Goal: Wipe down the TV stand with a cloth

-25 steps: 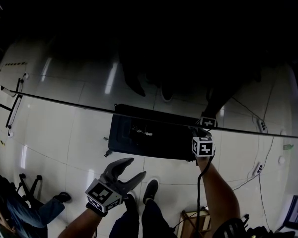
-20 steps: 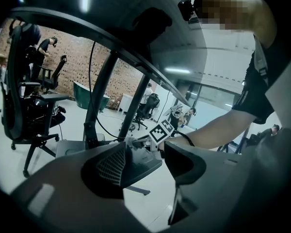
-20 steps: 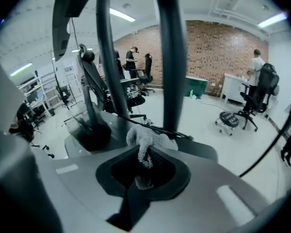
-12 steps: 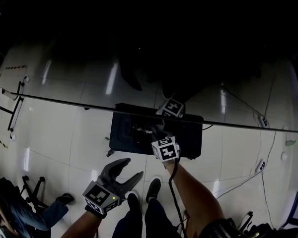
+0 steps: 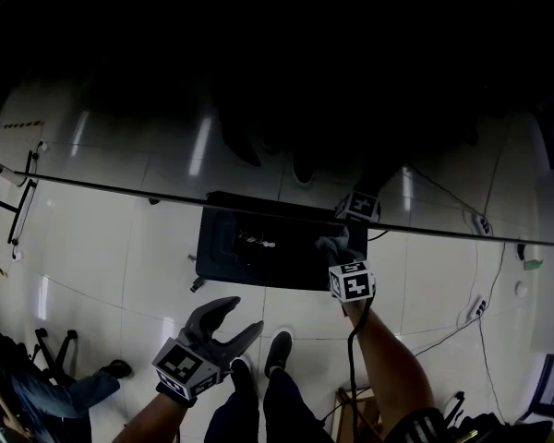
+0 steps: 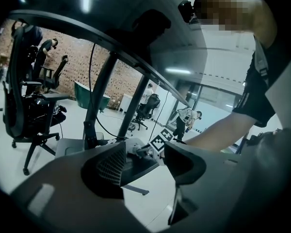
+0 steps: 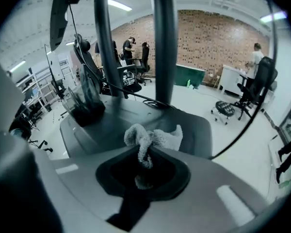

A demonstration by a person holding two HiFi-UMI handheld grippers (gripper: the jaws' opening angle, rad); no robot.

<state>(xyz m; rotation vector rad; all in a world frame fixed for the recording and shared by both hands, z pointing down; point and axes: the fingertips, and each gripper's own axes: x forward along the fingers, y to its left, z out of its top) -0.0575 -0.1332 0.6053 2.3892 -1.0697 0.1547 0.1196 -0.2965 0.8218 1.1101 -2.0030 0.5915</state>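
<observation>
The TV stand's dark flat base (image 5: 231, 247) lies on the white floor, and two poles (image 7: 164, 42) rise from it. My right gripper (image 5: 332, 245) rests on the right part of that base, shut on a pale crumpled cloth (image 7: 155, 137) that is pressed against the grey plate (image 7: 199, 125). In the right gripper view the right gripper (image 7: 143, 163) pinches the cloth's tail. My left gripper (image 5: 246, 314) hangs open and holds nothing, over the floor in front of the base. In the left gripper view the left gripper (image 6: 143, 161) frames the base (image 6: 136, 165) and the right gripper's marker cube (image 6: 159, 142).
A thin dark bar (image 5: 120, 190) crosses the head view over the stand. Cables (image 5: 462, 326) trail on the floor at the right. The person's shoes (image 5: 279, 352) stand just in front of the base. Office chairs (image 6: 31, 96) and a black object (image 7: 85, 106) on the plate are nearby.
My right gripper swept with the cloth from the base's right end toward its middle, then back to the right. The left gripper stayed almost still and open.
</observation>
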